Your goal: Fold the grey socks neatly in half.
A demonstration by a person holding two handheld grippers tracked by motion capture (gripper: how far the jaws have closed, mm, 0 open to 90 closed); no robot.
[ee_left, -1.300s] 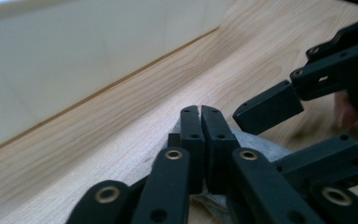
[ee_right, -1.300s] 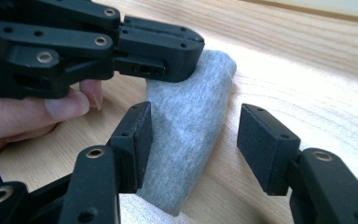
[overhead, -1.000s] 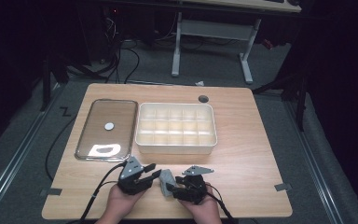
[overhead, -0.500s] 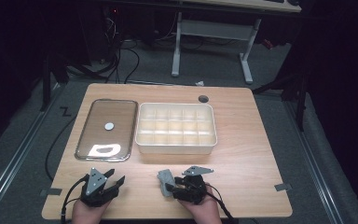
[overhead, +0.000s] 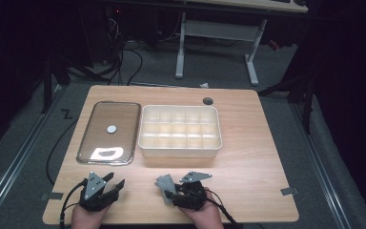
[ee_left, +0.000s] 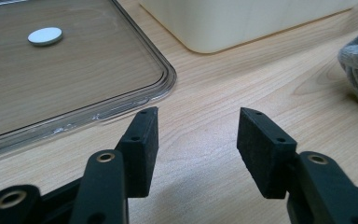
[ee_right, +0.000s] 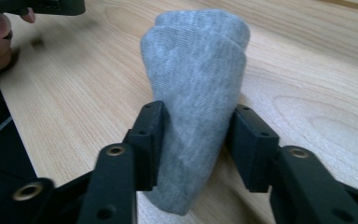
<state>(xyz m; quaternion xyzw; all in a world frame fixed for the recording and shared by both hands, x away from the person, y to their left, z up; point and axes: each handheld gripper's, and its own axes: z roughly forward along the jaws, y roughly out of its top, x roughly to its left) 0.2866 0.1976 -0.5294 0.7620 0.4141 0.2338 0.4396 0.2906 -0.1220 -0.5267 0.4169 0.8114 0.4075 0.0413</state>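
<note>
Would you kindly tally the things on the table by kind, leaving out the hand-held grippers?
Clear lid with a white disc: 1
Cream divided box: 1
Grey folded cloth, held in the right hand-held gripper: 1
Dark round fitting in the tabletop: 1
Total: 4

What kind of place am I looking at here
Probably a lab or workshop test station: a wooden table on grey carpet, cables trailing behind, and an adjustable desk frame beyond.
</note>
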